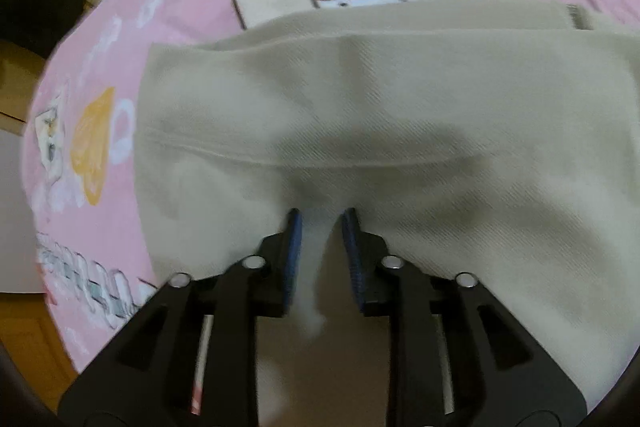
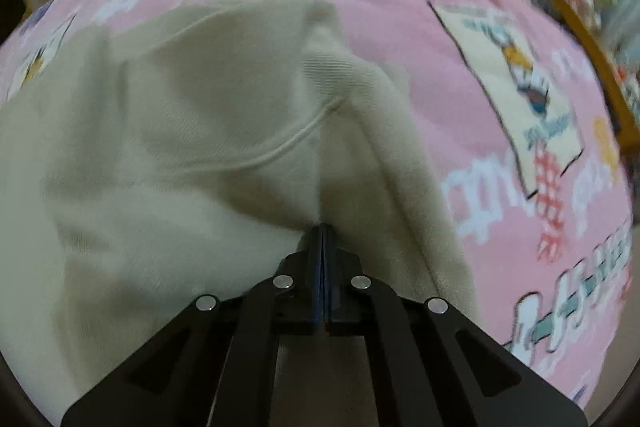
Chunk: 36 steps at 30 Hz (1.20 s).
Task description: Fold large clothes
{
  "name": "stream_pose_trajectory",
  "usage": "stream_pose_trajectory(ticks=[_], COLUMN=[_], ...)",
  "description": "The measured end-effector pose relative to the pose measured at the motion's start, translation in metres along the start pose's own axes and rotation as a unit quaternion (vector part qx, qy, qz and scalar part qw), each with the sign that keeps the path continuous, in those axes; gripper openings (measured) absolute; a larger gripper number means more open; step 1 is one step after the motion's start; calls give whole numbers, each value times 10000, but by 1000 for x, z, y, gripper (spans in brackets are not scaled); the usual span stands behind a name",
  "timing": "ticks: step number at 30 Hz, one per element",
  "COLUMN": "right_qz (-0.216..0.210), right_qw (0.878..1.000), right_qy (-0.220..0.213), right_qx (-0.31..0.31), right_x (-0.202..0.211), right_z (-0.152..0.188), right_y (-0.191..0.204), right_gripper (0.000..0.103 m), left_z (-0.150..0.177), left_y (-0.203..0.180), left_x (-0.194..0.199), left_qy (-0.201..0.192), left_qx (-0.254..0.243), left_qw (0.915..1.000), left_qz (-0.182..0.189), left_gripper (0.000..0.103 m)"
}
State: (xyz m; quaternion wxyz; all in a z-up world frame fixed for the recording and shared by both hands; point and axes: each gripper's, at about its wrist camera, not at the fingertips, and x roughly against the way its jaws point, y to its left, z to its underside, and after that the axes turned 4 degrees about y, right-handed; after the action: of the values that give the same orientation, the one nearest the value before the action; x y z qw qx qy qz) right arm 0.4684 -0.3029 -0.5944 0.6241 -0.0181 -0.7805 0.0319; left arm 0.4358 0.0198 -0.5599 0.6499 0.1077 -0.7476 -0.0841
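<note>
Beige twill garment (image 1: 360, 99), soft and floppy on the pink bedspread (image 1: 120, 27): my right gripper (image 2: 322, 227) is pressed together pinching a ridge, my left gripper (image 1: 318, 217) part-spread around a fold, so I'd grip seams.

The left gripper (image 1: 318, 217) is showing as a matte black frame of two angular arms, each carrying triangular cut-outs near the camera. Four round silver rivets are sitting across its linkages, two to each side. Its fingers (image 1: 294, 255) are wearing dark blue ribbed pads on their inner faces. The right gripper (image 2: 322, 227) is showing the same build: black struts fanning out toward the near edge, four shiny round rivets in a row, and thin blue pads lining the fingers (image 2: 316, 267).
</note>
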Motion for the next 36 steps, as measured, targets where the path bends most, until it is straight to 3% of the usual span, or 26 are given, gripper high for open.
stream_pose_trajectory(ticks=[3, 7, 10, 11, 12, 14, 15, 18, 19, 20, 23, 26, 33, 34, 36], right_qz=[-49, 39, -641, -846, -963, -1291, -1450, -2254, -2495, -2763, -3410, -3732, -3983, -4021, -3800], right_qw=[9999, 9980, 9913, 9869, 9826, 9635, 9568, 9261, 9135, 8996, 8549, 8179, 7744, 7746, 7995], right_qy=[-9, -398, -825, -1095, -1315, -1932, -1999, -1780, -1644, -1509, -1096, -983, -1312, -1375, -1261], right_qx=[-103, -489, -803, -835, -896, -1333, -1532, -2448, -2762, -3026, -3753, -4267, -4737, -4684, -4479], right_x=[4, 34, 69, 85, 97, 127, 131, 123, 114, 103, 68, 50, 24, 22, 16], right_z=[-2, 9, 41, 59, 75, 126, 143, 188, 201, 212, 233, 241, 228, 220, 200], right_y=[-2, -23, -51, -57, -62, -77, -85, -103, -105, -107, -106, -106, -104, -104, -105], right_gripper=[0, 0, 6, 18, 43, 79, 81, 81, 81, 81, 81, 81, 88, 88, 91], left_z=[-5, 6, 25, 33, 42, 58, 63, 89, 90, 93, 93, 90, 67, 63, 60], left_y=[7, 12, 16, 14, 13, 7, 3, -22, -29, -43, -70, -89, -98, -100, -102], left_x=[-2, 24, 48, 58, 70, 89, 96, 110, 109, 109, 106, 104, 72, 65, 54], left_qy=[143, -104, -356, -466, -590, -705, -741, -649, -585, -526, -547, -627, -380, -329, -278], left_qx=[162, 195, 131, 114, 139, 213, 270, 441, 403, 312, 219, 280, 429, 453, 525], left_qw=[9997, 9997, 9990, 9984, 9972, 9943, 9923, 9811, 9790, 9768, 9780, 9809, 9847, 9851, 9852], left_qz=[137, 56, 239, 308, 437, 774, 954, 1767, 1913, 2051, 1999, 1822, 1647, 1627, 1609], left_gripper=[26, 21, 21, 21, 21, 21, 21, 20, 9, 6, 1, 0, 0, 0, 0])
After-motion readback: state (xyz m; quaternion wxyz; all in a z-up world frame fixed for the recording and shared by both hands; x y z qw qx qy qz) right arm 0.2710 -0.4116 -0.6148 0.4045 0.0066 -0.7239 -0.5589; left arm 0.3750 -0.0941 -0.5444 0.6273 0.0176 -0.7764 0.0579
